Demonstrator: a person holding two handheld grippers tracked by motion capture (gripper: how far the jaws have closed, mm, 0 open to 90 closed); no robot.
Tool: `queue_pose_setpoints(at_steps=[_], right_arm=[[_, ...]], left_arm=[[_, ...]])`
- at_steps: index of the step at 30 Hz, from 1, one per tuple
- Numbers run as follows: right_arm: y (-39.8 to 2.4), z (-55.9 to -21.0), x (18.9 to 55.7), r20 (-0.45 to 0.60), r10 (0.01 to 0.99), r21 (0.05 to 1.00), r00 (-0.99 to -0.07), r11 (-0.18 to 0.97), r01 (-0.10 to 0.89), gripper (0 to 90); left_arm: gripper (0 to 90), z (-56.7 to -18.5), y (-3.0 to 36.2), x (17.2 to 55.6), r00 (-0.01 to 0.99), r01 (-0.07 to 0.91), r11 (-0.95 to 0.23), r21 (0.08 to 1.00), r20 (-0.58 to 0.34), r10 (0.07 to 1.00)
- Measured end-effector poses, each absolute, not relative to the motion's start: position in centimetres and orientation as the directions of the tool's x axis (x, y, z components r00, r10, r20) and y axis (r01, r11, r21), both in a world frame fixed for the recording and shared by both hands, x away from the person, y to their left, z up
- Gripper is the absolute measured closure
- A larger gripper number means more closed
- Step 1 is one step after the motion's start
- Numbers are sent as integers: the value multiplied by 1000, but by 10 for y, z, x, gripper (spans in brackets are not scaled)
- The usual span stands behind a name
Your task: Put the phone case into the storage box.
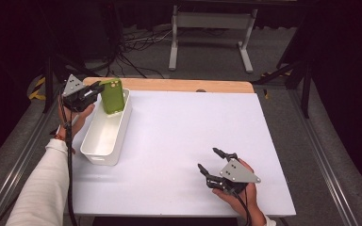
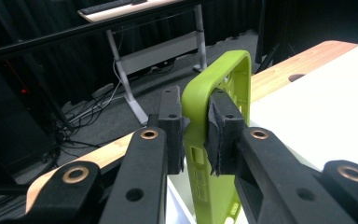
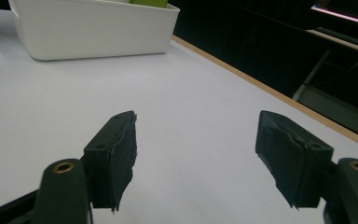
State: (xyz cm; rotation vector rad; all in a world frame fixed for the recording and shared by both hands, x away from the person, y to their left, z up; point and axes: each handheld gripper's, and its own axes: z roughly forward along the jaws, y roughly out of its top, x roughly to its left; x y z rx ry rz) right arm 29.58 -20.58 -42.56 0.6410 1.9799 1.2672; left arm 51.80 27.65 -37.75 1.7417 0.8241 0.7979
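A green phone case (image 1: 112, 95) stands upright over the far end of a white rectangular bin (image 1: 104, 141). My left gripper (image 1: 99, 87) is shut on the case's edge and holds it from the left. In the left gripper view both black pads (image 2: 173, 126) press on the green case (image 2: 223, 84), which rises between them. My right gripper (image 1: 212, 160) rests low near the table's front right with its jaws wide apart and nothing between them. The right gripper view looks across the white table (image 3: 177, 93) to the bin (image 3: 93, 28), with a strip of green case (image 3: 149, 2) at its rim.
The table's white sheet (image 1: 188, 127) ends at a wooden strip (image 1: 184, 85) along the far edge. Beyond it stand a grey desk frame (image 1: 212, 33) and floor cables (image 1: 132, 47). Metal rails (image 1: 325, 160) run along both sides.
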Motion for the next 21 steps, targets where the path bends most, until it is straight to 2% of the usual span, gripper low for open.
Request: queue_pose_setpoints(at_steps=[7, 14, 21], right_arm=[[-206, -426, 296, -285, 716, 916, -638, 400, 40, 301], [-206, -426, 297, -282, 712, 916, -643, 400, 41, 303], [-205, -426, 296, -285, 704, 913, -650, 406, 39, 303]], left_arm=[[779, -386, 267, 530, 564, 167, -294, 941, 153, 811], [776, -388, 263, 537, 565, 158, -274, 949, 141, 813], [725, -392, 259, 541, 530, 177, -311, 934, 176, 830]])
